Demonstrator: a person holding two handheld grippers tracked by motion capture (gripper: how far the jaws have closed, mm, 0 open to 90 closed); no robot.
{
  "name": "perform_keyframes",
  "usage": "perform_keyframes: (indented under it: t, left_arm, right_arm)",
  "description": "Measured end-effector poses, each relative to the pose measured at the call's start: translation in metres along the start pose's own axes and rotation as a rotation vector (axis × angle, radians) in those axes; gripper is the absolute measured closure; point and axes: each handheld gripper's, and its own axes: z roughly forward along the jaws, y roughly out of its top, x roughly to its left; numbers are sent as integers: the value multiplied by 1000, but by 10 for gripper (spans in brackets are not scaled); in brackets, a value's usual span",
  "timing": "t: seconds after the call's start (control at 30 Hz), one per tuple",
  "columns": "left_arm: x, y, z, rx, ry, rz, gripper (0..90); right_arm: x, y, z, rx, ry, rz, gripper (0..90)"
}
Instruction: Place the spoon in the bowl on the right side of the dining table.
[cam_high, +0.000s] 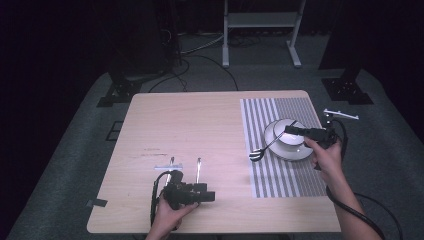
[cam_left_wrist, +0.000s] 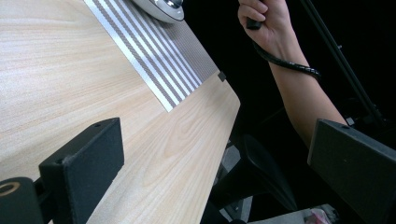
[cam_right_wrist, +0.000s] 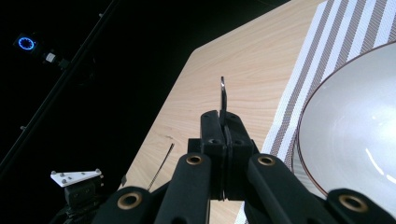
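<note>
The table (cam_high: 200, 125) is filling the middle of the high view, a big pale wood top. A striped mat (cam_high: 280, 150) is lying on the right part of it, w/ grey and white lines. A white plate (cam_high: 295, 150) is sitting on the mat at center right, and a small bowl (cam_high: 286, 129) is sitting on the plate's upper left part.

The right gripper (cam_high: 289, 130) is reaching in from the right side of the high view, over the bowl and plate. Its jaws are squeezed tight on the handle of a fork (cam_high: 264, 148). The fork is slanting down and to the left from the gripper, and its prongs are at the plate's left rim, over the mat (touching the mat or not, can't tell). In the right gripper view the jaws are pressed together at center, w/ the thin metal handle (cam_right_wrist: 223, 95) sticking up between them and the plate (cam_right_wrist: 355, 135) at the right.

The left gripper (cam_high: 210, 195) is lying low at the bottom center of the high view, held by the left hand (cam_high: 167, 212). In the left gripper view its jaws are standing wide apart w/ nothing between them.

A spoon-like piece (cam_high: 198, 168) is lying on the bare wood just above the left gripper, too small to tell exactly.
</note>
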Motion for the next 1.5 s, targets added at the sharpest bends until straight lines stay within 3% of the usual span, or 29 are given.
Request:
perform_keyframes:
  t: [0.17, 0.93, 1.5]
  left_arm:
    - [0, 0, -1, 0, 0, 1, 23]
    - [1, 0, -1, -3, -2, 1, 23]
    - [0, 1, -2, -7, -6, 1, 23]
  right_arm:
    - [0, 4, -3, -7, -12, -1, 891]
    - [-16, 20, -39, -142, -104, 57, 892]
    - [-21, 26, -53, -199, -149, 76, 892]
